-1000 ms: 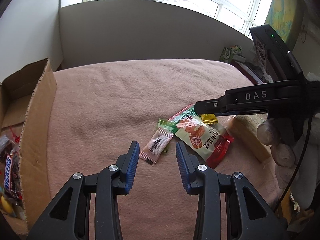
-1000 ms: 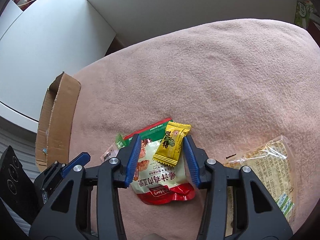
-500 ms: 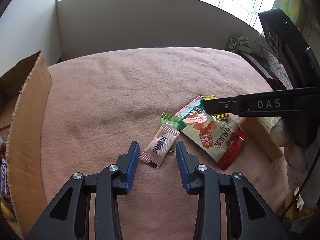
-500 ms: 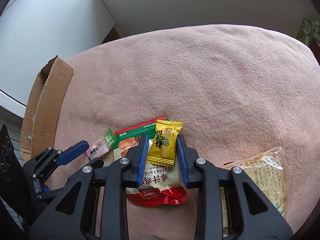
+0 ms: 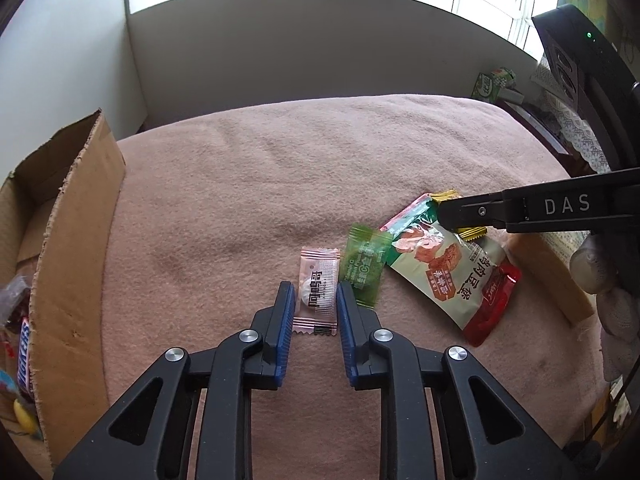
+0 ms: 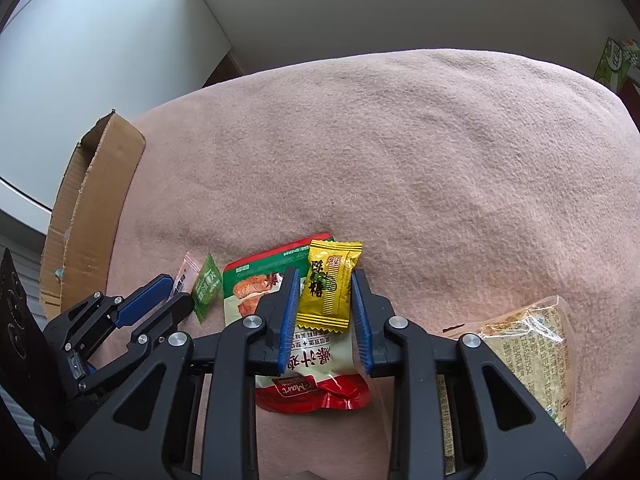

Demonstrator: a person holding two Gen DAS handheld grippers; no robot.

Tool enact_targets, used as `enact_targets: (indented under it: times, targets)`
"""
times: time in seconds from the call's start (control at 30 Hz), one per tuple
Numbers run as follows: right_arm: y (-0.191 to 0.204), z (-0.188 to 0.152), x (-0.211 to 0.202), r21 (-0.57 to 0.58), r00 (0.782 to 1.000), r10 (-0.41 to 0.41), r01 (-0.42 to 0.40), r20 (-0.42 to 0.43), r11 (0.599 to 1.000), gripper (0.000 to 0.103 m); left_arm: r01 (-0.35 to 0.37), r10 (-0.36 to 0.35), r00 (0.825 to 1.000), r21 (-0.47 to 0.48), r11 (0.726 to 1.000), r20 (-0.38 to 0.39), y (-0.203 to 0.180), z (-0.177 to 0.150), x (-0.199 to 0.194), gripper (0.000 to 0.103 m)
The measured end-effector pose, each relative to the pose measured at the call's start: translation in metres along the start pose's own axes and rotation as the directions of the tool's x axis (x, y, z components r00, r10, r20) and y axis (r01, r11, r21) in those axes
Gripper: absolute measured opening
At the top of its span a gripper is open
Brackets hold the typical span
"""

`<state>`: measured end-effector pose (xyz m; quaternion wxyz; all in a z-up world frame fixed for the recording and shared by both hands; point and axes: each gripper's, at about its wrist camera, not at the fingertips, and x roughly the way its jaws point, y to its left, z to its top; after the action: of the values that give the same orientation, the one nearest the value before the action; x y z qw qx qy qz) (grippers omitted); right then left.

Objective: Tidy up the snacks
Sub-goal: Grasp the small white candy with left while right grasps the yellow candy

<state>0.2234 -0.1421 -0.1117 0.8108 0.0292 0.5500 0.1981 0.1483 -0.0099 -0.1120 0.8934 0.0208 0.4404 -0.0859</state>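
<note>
On the pink blanket [image 5: 280, 168] lies a small pink candy sachet [image 5: 318, 276]. My left gripper [image 5: 315, 292] is closing on it, the blue pads pressing its two long edges. A green sachet [image 5: 362, 268] lies just right of it, beside a large green-and-red meat snack pouch [image 5: 448, 276]. In the right wrist view my right gripper [image 6: 324, 276] is shut on a yellow candy packet [image 6: 330, 280] that rests on that pouch [image 6: 304, 360]. The left gripper [image 6: 160, 296] shows at the lower left there.
An open cardboard box [image 5: 76, 240] stands at the blanket's left edge with a Snickers bar [image 5: 24, 344] and other snacks inside. A clear cracker packet [image 6: 532, 344] lies right of my right gripper. A white panel backs the blanket; a green carton [image 5: 490, 84] sits far right.
My left gripper came forward and down over the pink sachet and its jaws narrowed onto it. The right gripper's jaws drew in onto the yellow packet.
</note>
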Motion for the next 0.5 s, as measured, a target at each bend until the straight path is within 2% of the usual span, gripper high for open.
enact_targets:
  times: [0.5]
  targets:
    - [-0.008, -0.001, -0.020, 0.025, 0.997, 0.059, -0.060, 0.051, 0.998, 0.024, 0.031, -0.026, 0.998, -0.084, 0.996, 0.054, 0.018, -0.001, -0.027, 0.019]
